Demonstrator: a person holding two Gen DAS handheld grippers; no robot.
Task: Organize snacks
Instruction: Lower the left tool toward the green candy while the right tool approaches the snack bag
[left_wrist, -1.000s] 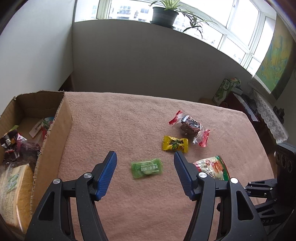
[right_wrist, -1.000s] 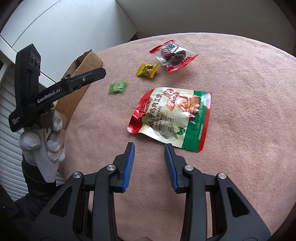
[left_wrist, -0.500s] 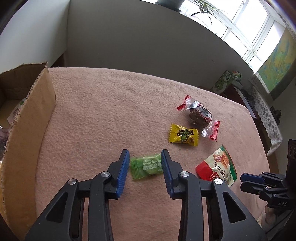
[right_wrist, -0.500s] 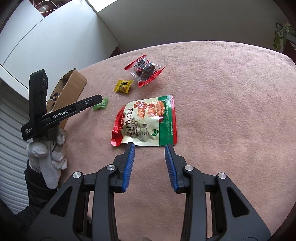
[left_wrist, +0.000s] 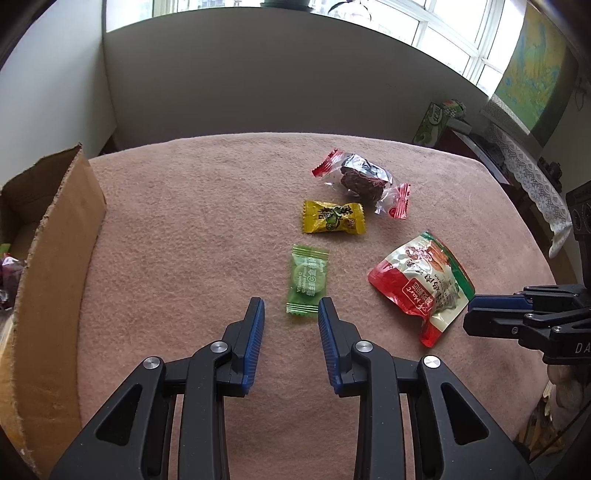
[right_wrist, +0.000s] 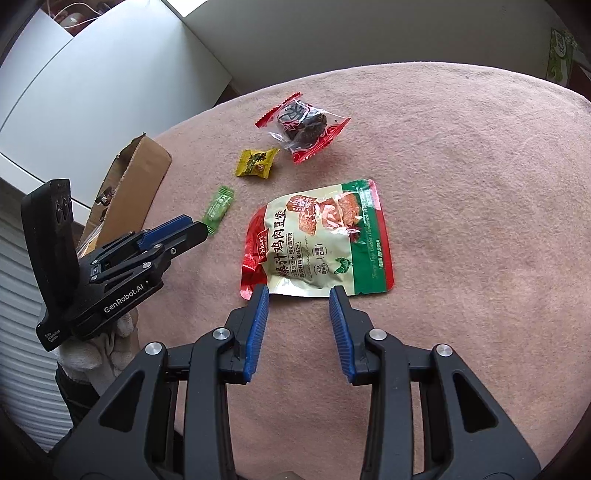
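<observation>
A green candy lies on the pink tablecloth just beyond my left gripper, which is open and empty, its tips at the candy's near end. Behind it lie a yellow candy and a clear red-edged wrapper with a dark cake. A red-green-white snack pouch lies right in front of my right gripper, which is open and empty, its tips at the pouch's near edge. The pouch also shows in the left wrist view.
An open cardboard box with several snacks inside stands at the table's left edge; it also shows in the right wrist view. The pink tablecloth covers the round table. A wall and windowsill stand behind the table.
My left gripper narrowed from wide open and came down close behind the green candy, which now lies lengthwise. My right gripper moved up to the pouch's near edge and opened somewhat wider.
</observation>
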